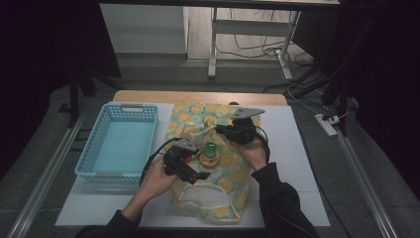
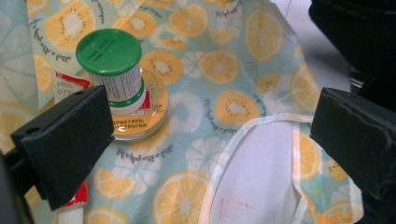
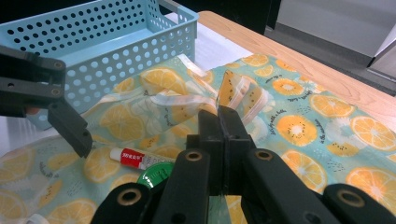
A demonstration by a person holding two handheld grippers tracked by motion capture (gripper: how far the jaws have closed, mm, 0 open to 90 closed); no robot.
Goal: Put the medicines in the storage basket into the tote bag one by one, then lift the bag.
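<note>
Here, left tongs [image 2: 205, 135] spread wide, right tongs [image 3: 219, 122] pinching cloth bag [image 3: 243, 93] — tube [image 3: 133, 157] half-hidden.

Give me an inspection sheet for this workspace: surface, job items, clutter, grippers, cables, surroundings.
Surface: wooden table under white sheets, with a lemon-print cloth bag spread flat on them.
Job's things: green-capped bottle standing upright on a round yellow tin, both on the bag; glue tube beside them.
Clutter: blue basket left of the bag, nothing seen inside.
Grippers: left gripper open, nothing between its jaws, close to the bottle; right gripper shut on a fold of the bag's edge.
Cables: black cable trailing from the left gripper; loose cables on the floor.
Surroundings: dim room, desk legs behind, power strip at right.
</note>
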